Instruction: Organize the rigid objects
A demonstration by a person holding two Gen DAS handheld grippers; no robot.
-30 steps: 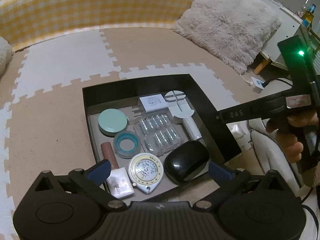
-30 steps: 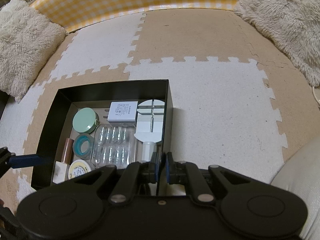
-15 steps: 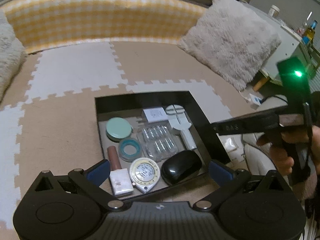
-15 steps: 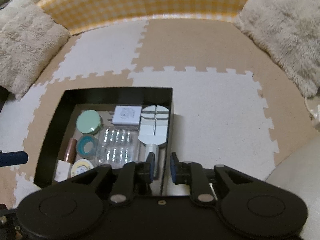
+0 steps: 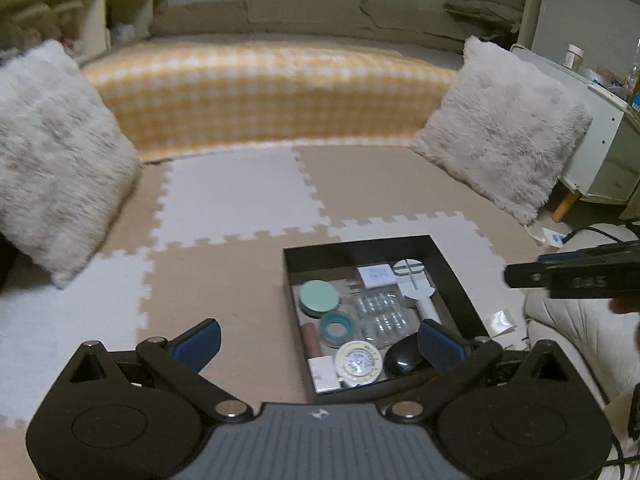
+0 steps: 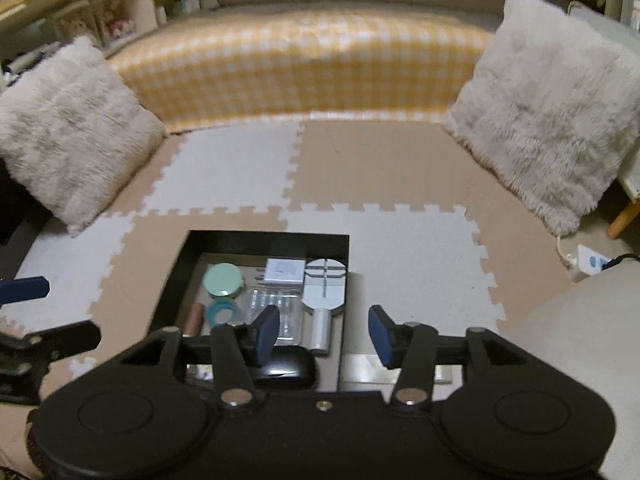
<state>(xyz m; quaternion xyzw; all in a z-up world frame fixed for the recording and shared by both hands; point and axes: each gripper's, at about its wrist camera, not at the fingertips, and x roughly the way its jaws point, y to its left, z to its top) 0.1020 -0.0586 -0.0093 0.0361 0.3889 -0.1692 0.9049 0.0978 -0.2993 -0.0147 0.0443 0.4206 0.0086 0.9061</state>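
- Left wrist view, nearest first: the left gripper has its jaws spread wide with nothing between them, and it hangs above the near edge of the black box.
- Right wrist view, nearest first: the right gripper has its jaws opening, also empty, over the box's near right corner.
- Just beyond, the box sits on the foam floor mat and holds the rigid items side by side: black mouse, round tape measure, clear blister pack, mint round case, teal ring, white charger and white handled tool.
- Judging by the filled box and both empty grippers, the packing step looks finished; any next move would call for finding a loose item outside the box, and neither view shows a rigid one.
- Only the left view shows the small white block at the box's near corner and a scrap of clear wrapper on the floor to the box's right.
- Farther off, fluffy cushions flank a yellow checked bed; the right view alone shows the shelf cubbies clearly.
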